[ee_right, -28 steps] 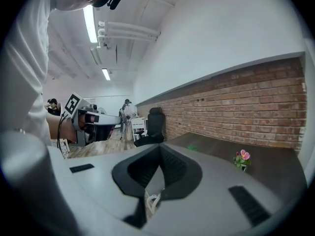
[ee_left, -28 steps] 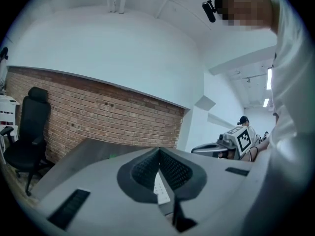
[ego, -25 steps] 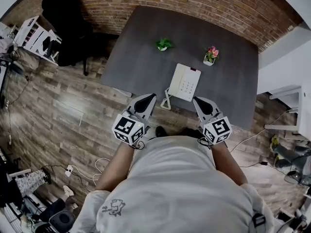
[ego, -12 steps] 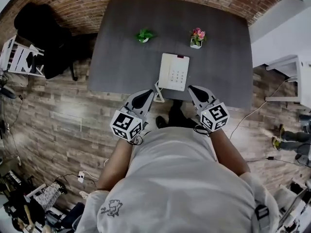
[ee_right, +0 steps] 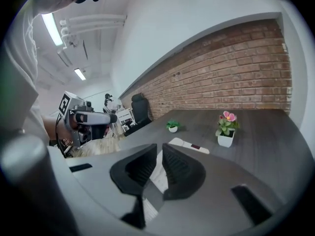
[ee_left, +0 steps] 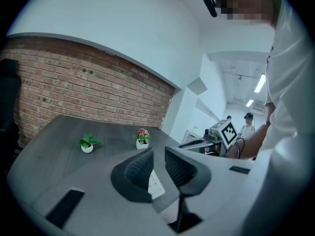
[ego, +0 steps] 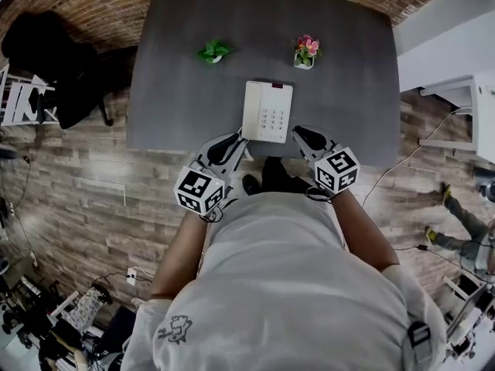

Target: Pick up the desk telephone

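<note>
The white desk telephone (ego: 267,111) lies flat near the front edge of the dark grey table (ego: 178,107), keypad up. My left gripper (ego: 234,140) hovers at the phone's near left corner and my right gripper (ego: 298,134) at its near right corner; neither touches it. In the left gripper view the jaws (ee_left: 158,167) stand a narrow slit apart and are opening, with only a strip of the phone (ee_left: 155,183) showing beyond them. The right gripper's jaws (ee_right: 160,167) are also opening, with nothing between them, and the phone (ee_right: 189,145) lies just ahead.
A small green plant (ego: 213,51) and a pink flower pot (ego: 306,51) stand behind the phone. A black office chair (ego: 58,60) is at the table's left and a white cabinet (ego: 464,110) at its right. Brick wall behind; cables lie on the wooden floor.
Both grippers have come down and forward from in front of the table to the phone's near corners. The phone has not moved.
</note>
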Demonstrator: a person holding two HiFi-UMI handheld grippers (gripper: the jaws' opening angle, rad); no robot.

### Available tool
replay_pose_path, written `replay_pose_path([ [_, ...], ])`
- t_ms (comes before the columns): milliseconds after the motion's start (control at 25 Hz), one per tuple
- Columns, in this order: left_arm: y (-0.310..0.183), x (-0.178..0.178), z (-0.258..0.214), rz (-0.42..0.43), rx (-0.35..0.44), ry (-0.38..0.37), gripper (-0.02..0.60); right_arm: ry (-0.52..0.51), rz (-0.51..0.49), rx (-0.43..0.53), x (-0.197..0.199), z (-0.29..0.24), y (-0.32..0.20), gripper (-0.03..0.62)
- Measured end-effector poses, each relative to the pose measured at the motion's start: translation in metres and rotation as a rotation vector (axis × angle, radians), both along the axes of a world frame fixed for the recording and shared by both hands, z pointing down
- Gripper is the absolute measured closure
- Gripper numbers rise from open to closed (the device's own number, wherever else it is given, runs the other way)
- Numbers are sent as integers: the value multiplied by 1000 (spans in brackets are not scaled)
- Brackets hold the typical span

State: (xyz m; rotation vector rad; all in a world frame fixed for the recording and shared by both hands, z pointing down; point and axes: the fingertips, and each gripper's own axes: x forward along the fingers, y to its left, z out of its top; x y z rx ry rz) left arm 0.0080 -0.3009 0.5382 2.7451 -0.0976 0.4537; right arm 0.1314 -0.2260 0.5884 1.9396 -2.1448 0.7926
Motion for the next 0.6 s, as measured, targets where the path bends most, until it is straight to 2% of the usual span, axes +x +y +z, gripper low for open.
replay_pose_path([
  [240,-12,20,34,24,-62,-65,444,-76,-21,-81,17,38,-7,528],
  [600,-28,51,85,86,-180,-148,344,-248,-30,-203,36,97,-16,468],
])
